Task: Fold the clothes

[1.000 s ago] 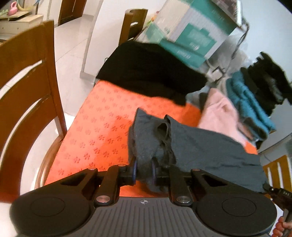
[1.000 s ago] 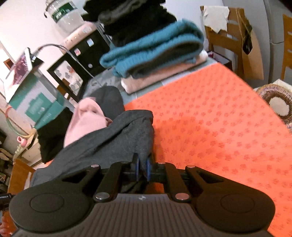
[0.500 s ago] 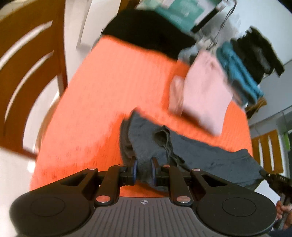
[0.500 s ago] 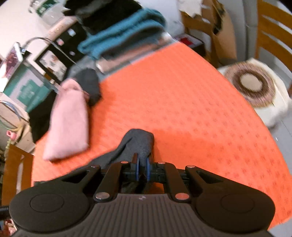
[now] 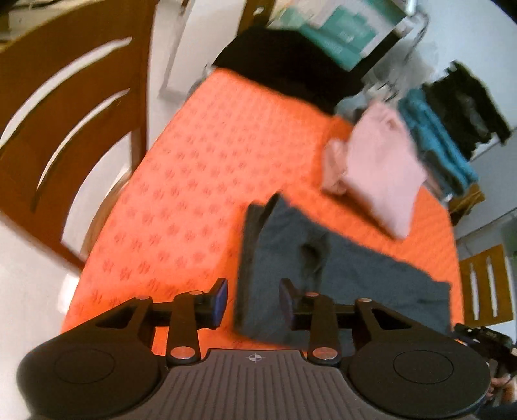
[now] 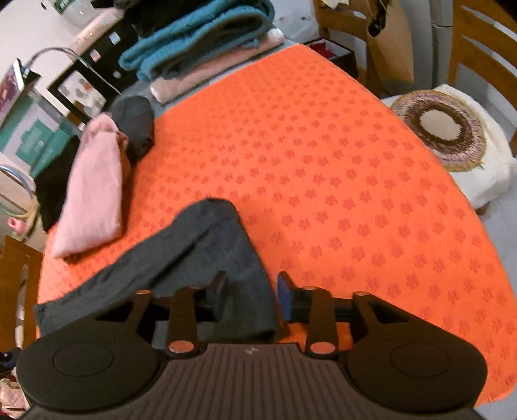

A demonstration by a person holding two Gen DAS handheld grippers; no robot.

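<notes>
A dark grey garment (image 5: 339, 278) lies stretched along the near edge of the orange tablecloth (image 5: 210, 181). My left gripper (image 5: 253, 302) hovers over its left end, jaws opening, and the cloth lies between the pads without being pinched. In the right wrist view the same grey garment (image 6: 194, 255) runs off to the left, and my right gripper (image 6: 250, 295) stands over its right end, jaws opening too, pads clear of the fabric. A folded pink garment (image 5: 381, 168) lies farther back on the table.
A stack of folded teal, pink and dark clothes (image 6: 200, 45) sits at the table's far side, with a black garment (image 5: 290, 61) and a teal-and-white box (image 5: 349, 29) beside it. Wooden chairs (image 5: 64, 106) flank the table; one holds a round woven cushion (image 6: 439, 126).
Both grippers pulled the grey garment toward the near table edge, then let go: their jaws were shut on its two ends and now stand apart. The garment rests flat.
</notes>
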